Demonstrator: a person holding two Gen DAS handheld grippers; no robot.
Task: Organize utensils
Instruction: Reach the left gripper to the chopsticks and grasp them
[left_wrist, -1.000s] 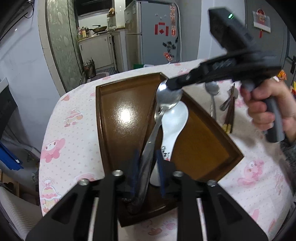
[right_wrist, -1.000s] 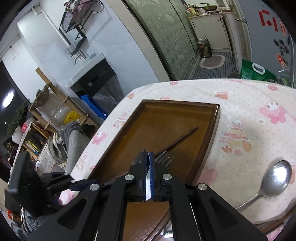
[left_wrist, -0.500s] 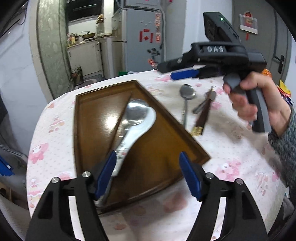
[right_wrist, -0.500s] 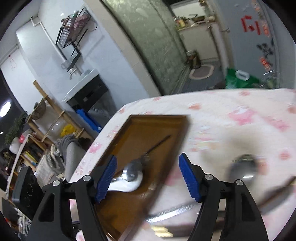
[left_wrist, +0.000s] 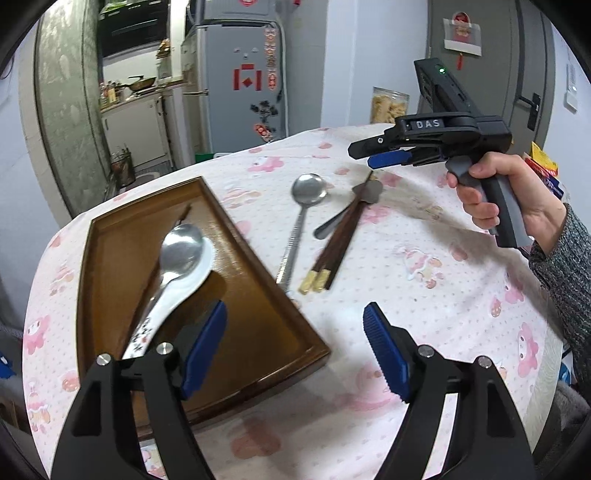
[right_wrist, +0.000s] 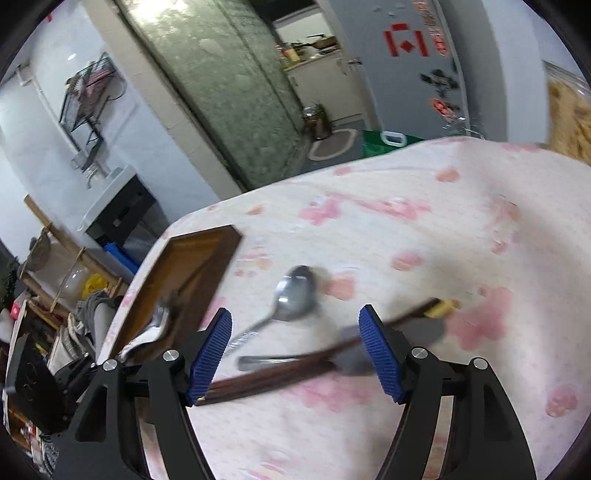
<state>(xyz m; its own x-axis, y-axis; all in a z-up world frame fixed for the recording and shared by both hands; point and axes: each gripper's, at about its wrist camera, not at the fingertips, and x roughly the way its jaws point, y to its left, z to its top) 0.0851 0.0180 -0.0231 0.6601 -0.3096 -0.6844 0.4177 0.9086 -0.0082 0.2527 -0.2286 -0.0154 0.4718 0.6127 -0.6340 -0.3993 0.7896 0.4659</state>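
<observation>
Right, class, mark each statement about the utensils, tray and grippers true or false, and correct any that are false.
1. A metal spoon lies in the white spoon on the tray. True.
2. The chopsticks lie in the tray. False: they lie on the tablecloth.
3. The left gripper holds a spoon. False: it is open and empty.
4. The right gripper is open. True.

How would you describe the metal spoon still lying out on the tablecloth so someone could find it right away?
Start at the brown wooden tray on the pink-patterned tablecloth. Just beside its long edge lies the metal spoon, round bowl pointing away from the tray's near corner. Unlike the dark chopsticks next to it, it is shiny silver with a ridged handle.
</observation>
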